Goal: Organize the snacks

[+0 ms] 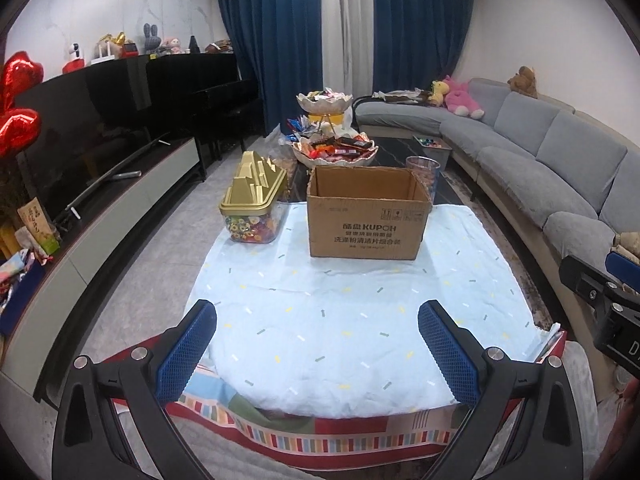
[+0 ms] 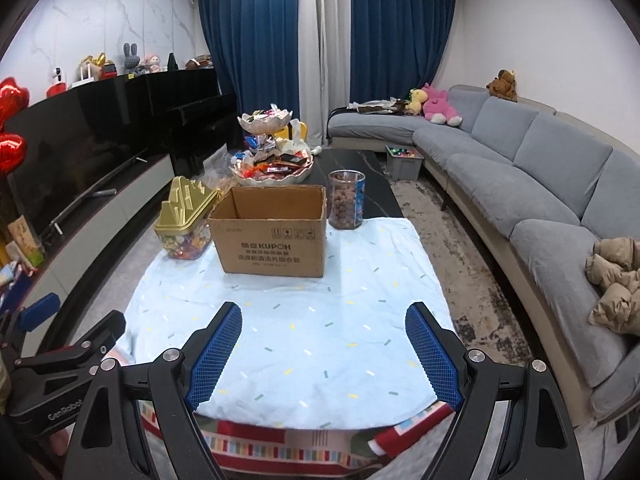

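Left wrist view
L gripper (image 1: 316, 354): blue-padded fingers wide apart, nothing between them, over near end of pale blue sprinkle-print cloth (image 1: 340, 320).
Landmark: open brown cardboard box (image 1: 366, 216), upright on cloth, far end; inside looks empty as far as I can see.
Candy tub: clear plastic tub w/ gold sculpted lid (image 1: 254, 206), just left of box, full of bright wrapped sweets.
Nut jar: clear round jar (image 1: 423, 174), behind box's right corner, partly hidden.
Snack stand: two-tier white petal-shaped dish stand (image 1: 332, 136), behind box, heaped w/ wrapped snacks.
R gripper (image 1: 600, 296): at right edge of frame, well right of box; can't tell finger state here.

Right wrist view
R gripper (image 2: 324, 354): blue pads spread apart, empty, over cloth (image 2: 300, 340) near side.
Box (image 2: 272, 236): ahead, slightly left, top open.
Tub (image 2: 186, 220): touching or just beside box's left side.
Jar (image 2: 347, 200): just right of box, at cloth's far edge, brown round nuts inside.
Stand (image 2: 270, 152): behind box on dark tabletop.
L gripper (image 2: 52, 332): low left, well apart from box; fingers apart.
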Tool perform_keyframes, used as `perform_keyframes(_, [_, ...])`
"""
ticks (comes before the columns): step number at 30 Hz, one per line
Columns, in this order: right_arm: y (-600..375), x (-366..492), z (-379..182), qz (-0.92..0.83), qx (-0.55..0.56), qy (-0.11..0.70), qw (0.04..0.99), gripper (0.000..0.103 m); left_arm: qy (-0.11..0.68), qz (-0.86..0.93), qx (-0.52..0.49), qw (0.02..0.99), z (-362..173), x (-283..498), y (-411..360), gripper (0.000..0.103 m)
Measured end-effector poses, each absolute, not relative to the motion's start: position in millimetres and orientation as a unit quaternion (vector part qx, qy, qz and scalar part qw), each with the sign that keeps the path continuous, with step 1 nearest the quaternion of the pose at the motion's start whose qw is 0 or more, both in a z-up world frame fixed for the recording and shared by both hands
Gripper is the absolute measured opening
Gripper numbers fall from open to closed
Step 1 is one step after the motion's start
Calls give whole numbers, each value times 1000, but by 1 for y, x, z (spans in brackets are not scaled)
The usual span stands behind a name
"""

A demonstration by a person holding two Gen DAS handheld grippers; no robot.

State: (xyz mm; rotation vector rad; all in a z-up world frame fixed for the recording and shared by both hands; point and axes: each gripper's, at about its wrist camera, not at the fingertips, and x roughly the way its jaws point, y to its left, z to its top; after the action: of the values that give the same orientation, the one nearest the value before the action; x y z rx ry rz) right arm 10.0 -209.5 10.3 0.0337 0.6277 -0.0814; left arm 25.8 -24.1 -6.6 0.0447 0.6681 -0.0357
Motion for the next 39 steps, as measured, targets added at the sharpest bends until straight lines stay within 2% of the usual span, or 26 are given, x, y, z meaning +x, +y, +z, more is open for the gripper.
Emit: perform_keyframes(39, [-206,-4,22,-38,17,288,957,85,317,-23,17,948,-2,15,-22,103])
